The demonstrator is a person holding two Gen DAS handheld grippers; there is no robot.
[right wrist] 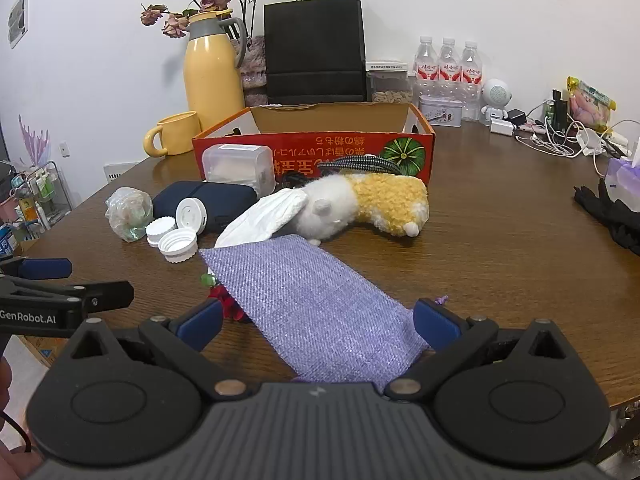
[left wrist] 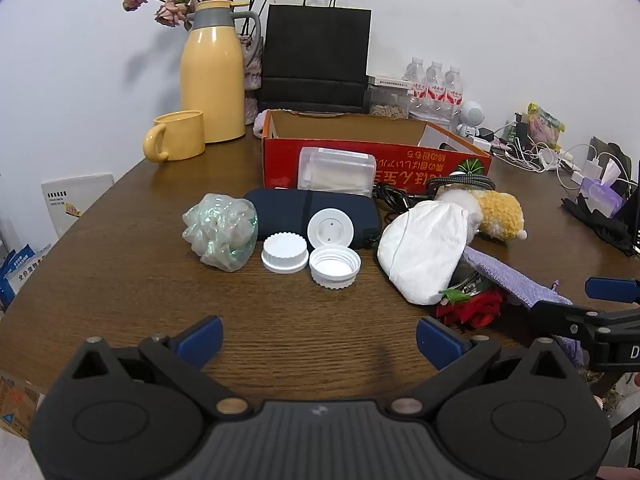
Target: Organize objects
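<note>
A red cardboard box [left wrist: 344,160] [right wrist: 360,148] stands open at mid-table. In front of it lie a clear plastic case [left wrist: 336,170], a dark pouch [left wrist: 292,210], three white caps [left wrist: 332,268], a crumpled plastic bag [left wrist: 220,232], a white cloth bag [left wrist: 424,256], a yellow-and-white plush toy [right wrist: 376,200], a red fake rose [left wrist: 476,308] and a purple woven pouch [right wrist: 316,308]. My left gripper [left wrist: 319,340] is open and empty above bare table before the caps. My right gripper [right wrist: 318,322] is open, its fingers on either side of the purple pouch's near end.
A yellow thermos [left wrist: 212,76], yellow mug [left wrist: 176,140], black paper bag [left wrist: 316,56], water bottles [left wrist: 436,84] and dried flowers stand along the back wall. Cables and chargers [left wrist: 532,152] and a black glove [right wrist: 612,216] lie at the right.
</note>
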